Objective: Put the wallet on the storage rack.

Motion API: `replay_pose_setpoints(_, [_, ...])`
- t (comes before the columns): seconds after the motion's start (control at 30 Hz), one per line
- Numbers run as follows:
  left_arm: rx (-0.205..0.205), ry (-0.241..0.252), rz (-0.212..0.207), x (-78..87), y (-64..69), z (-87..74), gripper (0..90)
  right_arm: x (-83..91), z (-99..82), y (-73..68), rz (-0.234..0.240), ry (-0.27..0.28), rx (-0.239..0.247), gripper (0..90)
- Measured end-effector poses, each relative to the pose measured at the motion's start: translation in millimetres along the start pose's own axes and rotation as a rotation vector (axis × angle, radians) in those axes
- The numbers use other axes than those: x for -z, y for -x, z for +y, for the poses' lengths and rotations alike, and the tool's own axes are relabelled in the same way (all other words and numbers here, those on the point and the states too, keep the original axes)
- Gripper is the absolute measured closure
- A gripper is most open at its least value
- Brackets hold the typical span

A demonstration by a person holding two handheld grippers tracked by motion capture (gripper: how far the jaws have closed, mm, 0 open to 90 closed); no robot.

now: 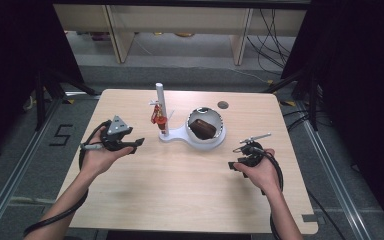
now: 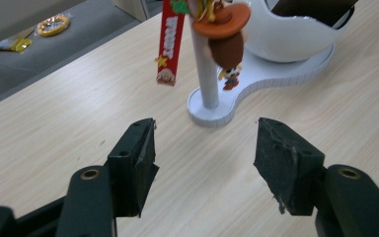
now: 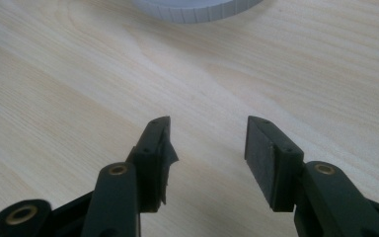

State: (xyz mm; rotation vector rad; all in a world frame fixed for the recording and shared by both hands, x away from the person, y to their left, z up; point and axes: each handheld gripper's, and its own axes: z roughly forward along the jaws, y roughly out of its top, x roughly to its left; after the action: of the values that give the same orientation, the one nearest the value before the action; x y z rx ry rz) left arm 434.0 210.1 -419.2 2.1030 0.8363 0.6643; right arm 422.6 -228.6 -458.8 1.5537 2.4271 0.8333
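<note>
A white plastic stand point(image 1: 180, 134) sits on the pale wood-grain table point(image 1: 190, 185), ahead of both grippers and between them. Its flat base is a rounded, ribbed-edged plate whose long axis runs across the table. A slim round post point(image 1: 161, 107) rises upright from the end nearer the left gripper point(image 1: 132, 145), and a glossy white egg-shaped bowl point(image 1: 207, 127) sits on the end nearer the right gripper point(image 1: 235, 164).

A dark brown blocky object point(image 1: 203, 128) lies tilted inside the bowl. A cowboy-figure keychain point(image 2: 224, 34) with an orange hat and a red strap point(image 2: 170, 42) hangs straight down the post, directly ahead of the left gripper.

The left gripper's jaws stand wide apart, holding nothing, aimed at the post's foot. The right gripper's jaws are also parted and empty, over bare wood just short of the base's ribbed rim point(image 3: 197, 10).
</note>
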Motion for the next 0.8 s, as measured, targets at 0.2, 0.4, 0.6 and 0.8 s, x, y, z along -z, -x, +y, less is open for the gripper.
replay_pose_setpoints(0.2, [0.036,-0.005,0.013,7.7,-4.7,-24.6,38.6,-0.8,-4.4,2.5,-0.014,0.008,0.006,53.4])
replay_pose_setpoints(0.4, [0.083,0.034,0.024,14.1,-7.8,-44.9,36.1,0.5,-8.6,5.7,-0.006,0.032,0.005,52.9])
replay_pose_setpoints(0.6, [0.132,0.071,0.046,21.2,-11.2,-69.0,35.7,1.7,-12.7,5.8,-0.010,0.051,-0.021,52.7])
replay_pose_setpoints(0.8, [0.196,0.095,0.068,20.9,-7.0,-96.1,34.9,-0.4,-20.9,7.7,0.012,0.076,-0.043,52.7])
